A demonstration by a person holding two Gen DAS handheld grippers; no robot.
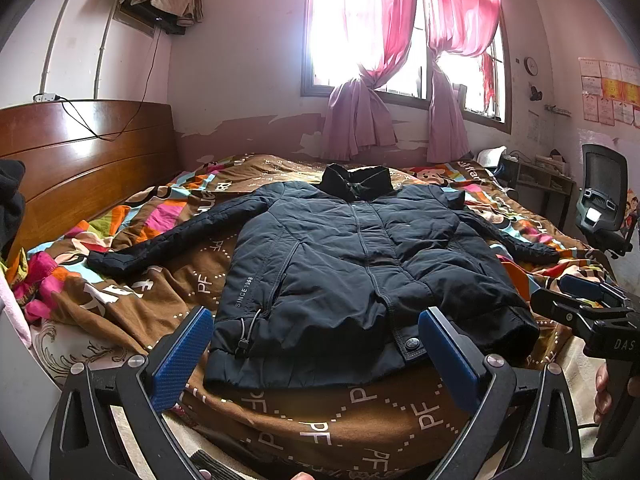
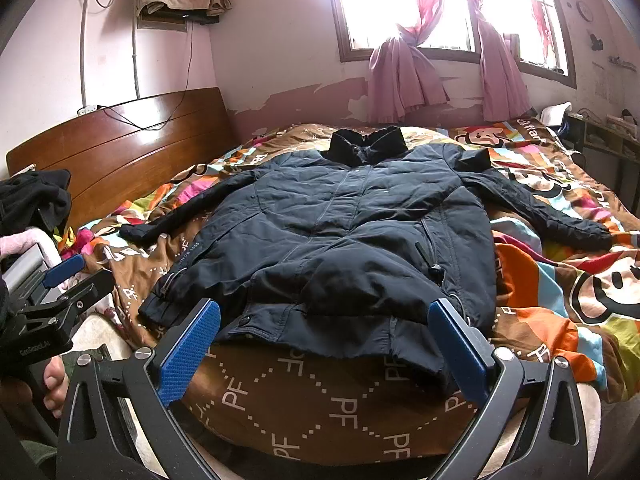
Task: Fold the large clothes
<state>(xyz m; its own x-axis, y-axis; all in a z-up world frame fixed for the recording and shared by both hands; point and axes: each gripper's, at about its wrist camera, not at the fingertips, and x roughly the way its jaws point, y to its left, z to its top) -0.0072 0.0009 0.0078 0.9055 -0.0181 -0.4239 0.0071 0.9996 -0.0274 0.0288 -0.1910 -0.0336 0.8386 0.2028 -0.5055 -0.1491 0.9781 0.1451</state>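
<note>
Both grippers stand with jaws spread wide and nothing between the blue pads. Left gripper (image 1: 316,356) hovers at the near edge of the bed, its fingers framing the hem of the jacket (image 1: 360,264) without touching it. Right gripper (image 2: 326,354) sits likewise at the hem, clear of the fabric; it also shows at the right border of the left wrist view.

Dark padded jacket lies front up and zipped on the patterned bedspread (image 2: 560,280), collar (image 2: 368,144) toward the window (image 2: 404,4), hem toward the grippers. Both sleeves are spread outward: one sleeve (image 1: 160,248) toward the wooden headboard (image 1: 80,160), the other sleeve (image 2: 560,220) toward the opposite side. Hem is slightly bunched. A hand (image 1: 604,392) grips the right tool's handle.
</note>
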